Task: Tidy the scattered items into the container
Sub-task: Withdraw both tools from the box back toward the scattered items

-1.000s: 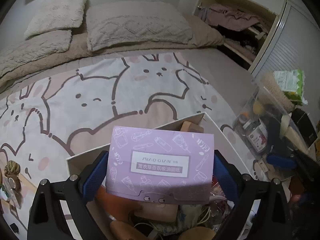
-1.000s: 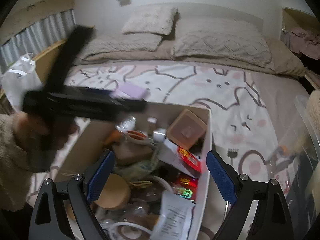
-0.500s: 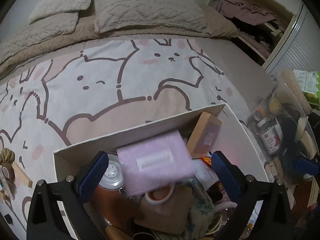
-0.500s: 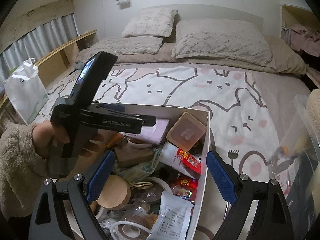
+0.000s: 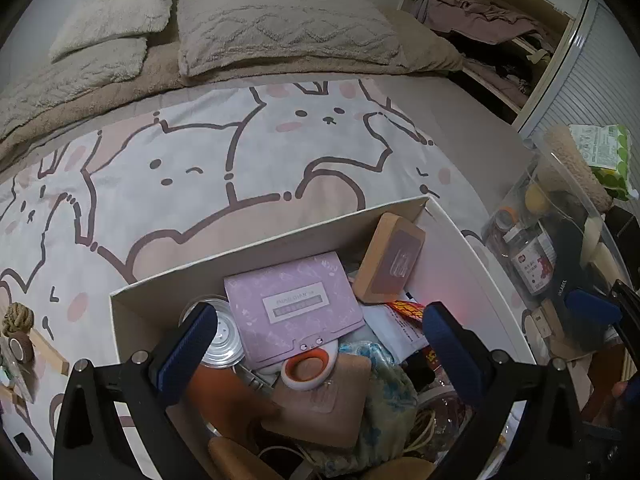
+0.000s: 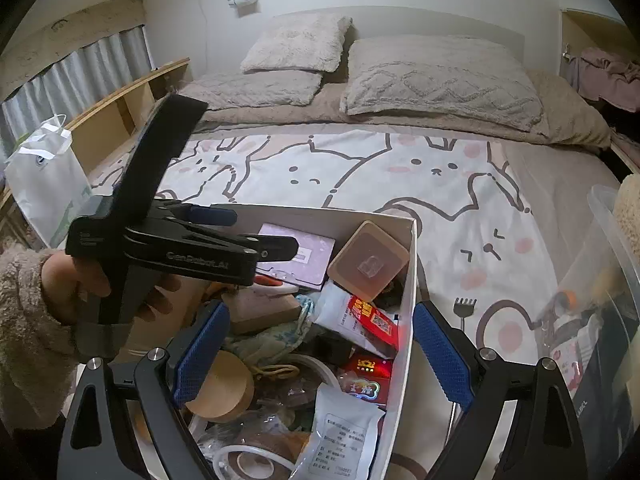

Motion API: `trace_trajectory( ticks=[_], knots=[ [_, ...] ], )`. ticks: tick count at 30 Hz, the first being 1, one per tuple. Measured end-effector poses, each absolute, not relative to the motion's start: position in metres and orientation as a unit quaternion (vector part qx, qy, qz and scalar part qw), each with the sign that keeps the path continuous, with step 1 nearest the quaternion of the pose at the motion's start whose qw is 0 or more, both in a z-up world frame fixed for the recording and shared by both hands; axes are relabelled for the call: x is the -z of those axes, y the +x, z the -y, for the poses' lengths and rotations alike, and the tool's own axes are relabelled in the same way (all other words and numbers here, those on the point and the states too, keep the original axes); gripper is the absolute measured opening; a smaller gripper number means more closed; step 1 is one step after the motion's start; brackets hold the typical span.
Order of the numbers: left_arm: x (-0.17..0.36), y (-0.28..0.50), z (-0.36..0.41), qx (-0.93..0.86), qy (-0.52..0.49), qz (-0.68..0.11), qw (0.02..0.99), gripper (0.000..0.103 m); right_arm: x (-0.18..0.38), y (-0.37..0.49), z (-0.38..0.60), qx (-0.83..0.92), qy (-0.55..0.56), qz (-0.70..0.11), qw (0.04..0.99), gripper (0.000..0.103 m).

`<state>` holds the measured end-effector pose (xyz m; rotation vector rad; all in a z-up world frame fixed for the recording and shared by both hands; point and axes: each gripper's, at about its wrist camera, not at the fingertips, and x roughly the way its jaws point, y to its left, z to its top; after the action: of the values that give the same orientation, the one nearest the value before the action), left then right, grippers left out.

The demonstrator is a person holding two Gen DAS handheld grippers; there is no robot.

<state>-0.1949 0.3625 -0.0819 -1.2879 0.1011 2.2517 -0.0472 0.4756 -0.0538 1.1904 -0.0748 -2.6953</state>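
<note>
A white box [image 5: 280,244] full of small items stands on the bed; it also shows in the right wrist view [image 6: 408,320]. A purple paper box [image 5: 292,312] lies flat inside it, on top of the pile, also seen in the right wrist view [image 6: 308,256]. My left gripper [image 5: 316,348] is open and empty, hovering above the purple box; it shows from the side in the right wrist view [image 6: 256,236]. My right gripper [image 6: 320,352] is open and empty above the near end of the white box.
A tan square box [image 5: 390,264] leans in the box's far corner. A rope toy [image 5: 18,320] and small items lie on the bed at left. A clear bin [image 5: 560,256] of clutter stands at right. A small fork-shaped scratcher [image 6: 464,308] lies on the rabbit-print sheet.
My left gripper opened and let go of the purple box, which dropped and now lies flat in the white box. The left gripper has tilted down over it.
</note>
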Motion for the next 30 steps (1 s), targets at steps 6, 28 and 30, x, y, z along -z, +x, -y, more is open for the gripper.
trace_trajectory(
  ticks=[6, 28, 30],
  knots=[
    [0.077, -0.188, -0.359, -0.84, -0.468, -0.049, 0.27, 0.103, 0.054, -0.049, -0.479, 0.913, 0.397, 0.019, 0.092, 0.093],
    [0.061, -0.156, -0.327, -0.854, -0.427, -0.087, 0.284, 0.103, 0.056, -0.051, -0.492, 0.926, 0.375, 0.019, 0.039, 0.103],
    [0.06, -0.155, -0.321, -0.854, -0.429, -0.082, 0.283, 0.103, 0.055, -0.051, -0.492, 0.929, 0.366, 0.031, 0.034, 0.103]
  ],
)
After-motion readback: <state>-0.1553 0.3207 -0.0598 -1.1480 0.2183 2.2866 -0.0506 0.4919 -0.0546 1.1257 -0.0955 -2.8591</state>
